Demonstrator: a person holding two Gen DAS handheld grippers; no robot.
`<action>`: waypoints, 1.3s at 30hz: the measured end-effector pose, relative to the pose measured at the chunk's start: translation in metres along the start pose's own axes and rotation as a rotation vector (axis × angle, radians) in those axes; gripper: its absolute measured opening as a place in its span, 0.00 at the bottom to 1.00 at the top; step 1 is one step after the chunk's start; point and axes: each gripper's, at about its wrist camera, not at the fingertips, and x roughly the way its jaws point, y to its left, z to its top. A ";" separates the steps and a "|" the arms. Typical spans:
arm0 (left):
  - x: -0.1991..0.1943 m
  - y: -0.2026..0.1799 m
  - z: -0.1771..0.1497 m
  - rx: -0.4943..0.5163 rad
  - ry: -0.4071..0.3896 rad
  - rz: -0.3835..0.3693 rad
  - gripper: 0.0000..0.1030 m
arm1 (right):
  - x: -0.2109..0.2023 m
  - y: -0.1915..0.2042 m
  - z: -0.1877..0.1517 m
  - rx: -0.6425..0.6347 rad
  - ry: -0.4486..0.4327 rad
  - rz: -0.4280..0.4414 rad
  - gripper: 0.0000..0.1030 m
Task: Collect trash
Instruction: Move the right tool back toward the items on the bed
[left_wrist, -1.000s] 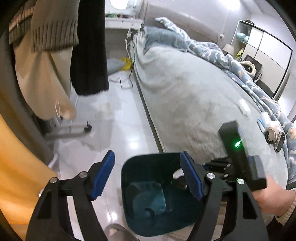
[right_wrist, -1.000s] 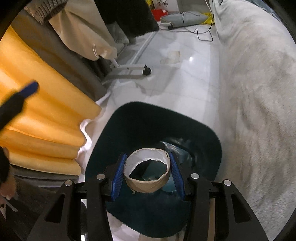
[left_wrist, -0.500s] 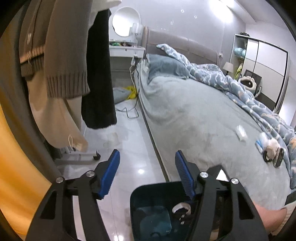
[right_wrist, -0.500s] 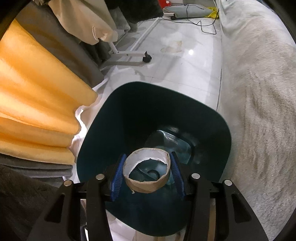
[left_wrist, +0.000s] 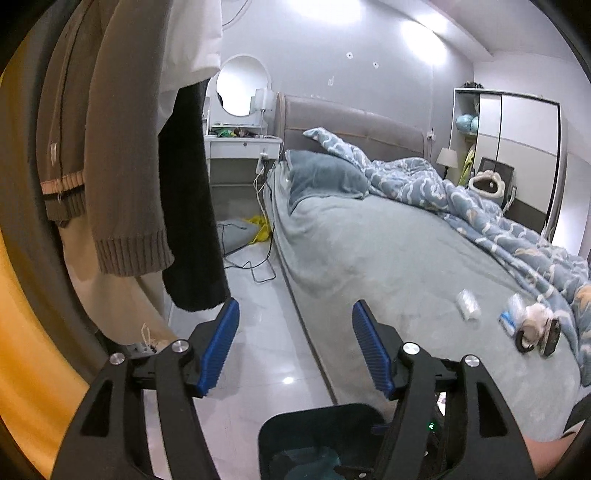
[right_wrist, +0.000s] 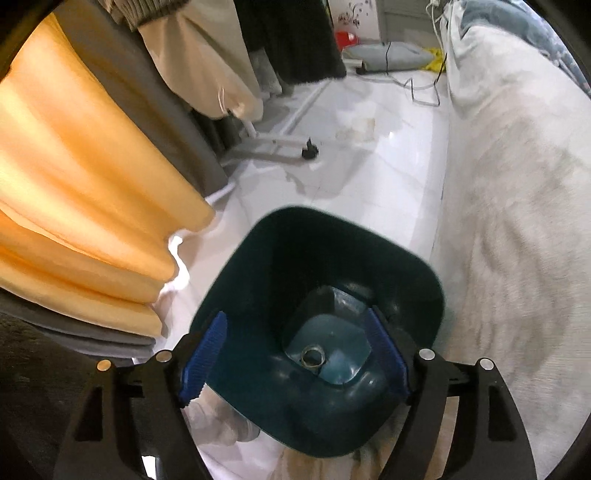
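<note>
Trash (left_wrist: 468, 309) lies on the bed (left_wrist: 369, 258), well apart from the left gripper (left_wrist: 295, 347), fingers wide, opening, empty; reach may snag bedding. Right gripper (right_wrist: 295, 354) opening over bin (right_wrist: 406, 266); cardboard ring (right_wrist: 313, 356) inside.

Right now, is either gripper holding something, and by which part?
Nothing is held. The right gripper is opening its jaws with nothing between; the cardboard ring lies in the bin. The left gripper is empty.

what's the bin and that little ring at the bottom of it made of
Bin: probably moulded plastic, dark teal, smooth with soft glossy highlights on its rounded walls. Ring: looks like cardboard, a pale matte roll core with a thin wall, though it is too small to be sure.
</note>
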 end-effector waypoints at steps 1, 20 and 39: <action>-0.001 -0.003 0.002 -0.003 -0.008 -0.006 0.68 | -0.007 -0.001 0.001 0.001 -0.018 0.001 0.77; 0.014 -0.069 0.019 0.000 -0.026 -0.073 0.91 | -0.121 -0.043 -0.015 0.035 -0.235 -0.072 0.80; 0.044 -0.144 0.012 0.039 0.026 -0.158 0.94 | -0.210 -0.121 -0.066 0.176 -0.393 -0.208 0.87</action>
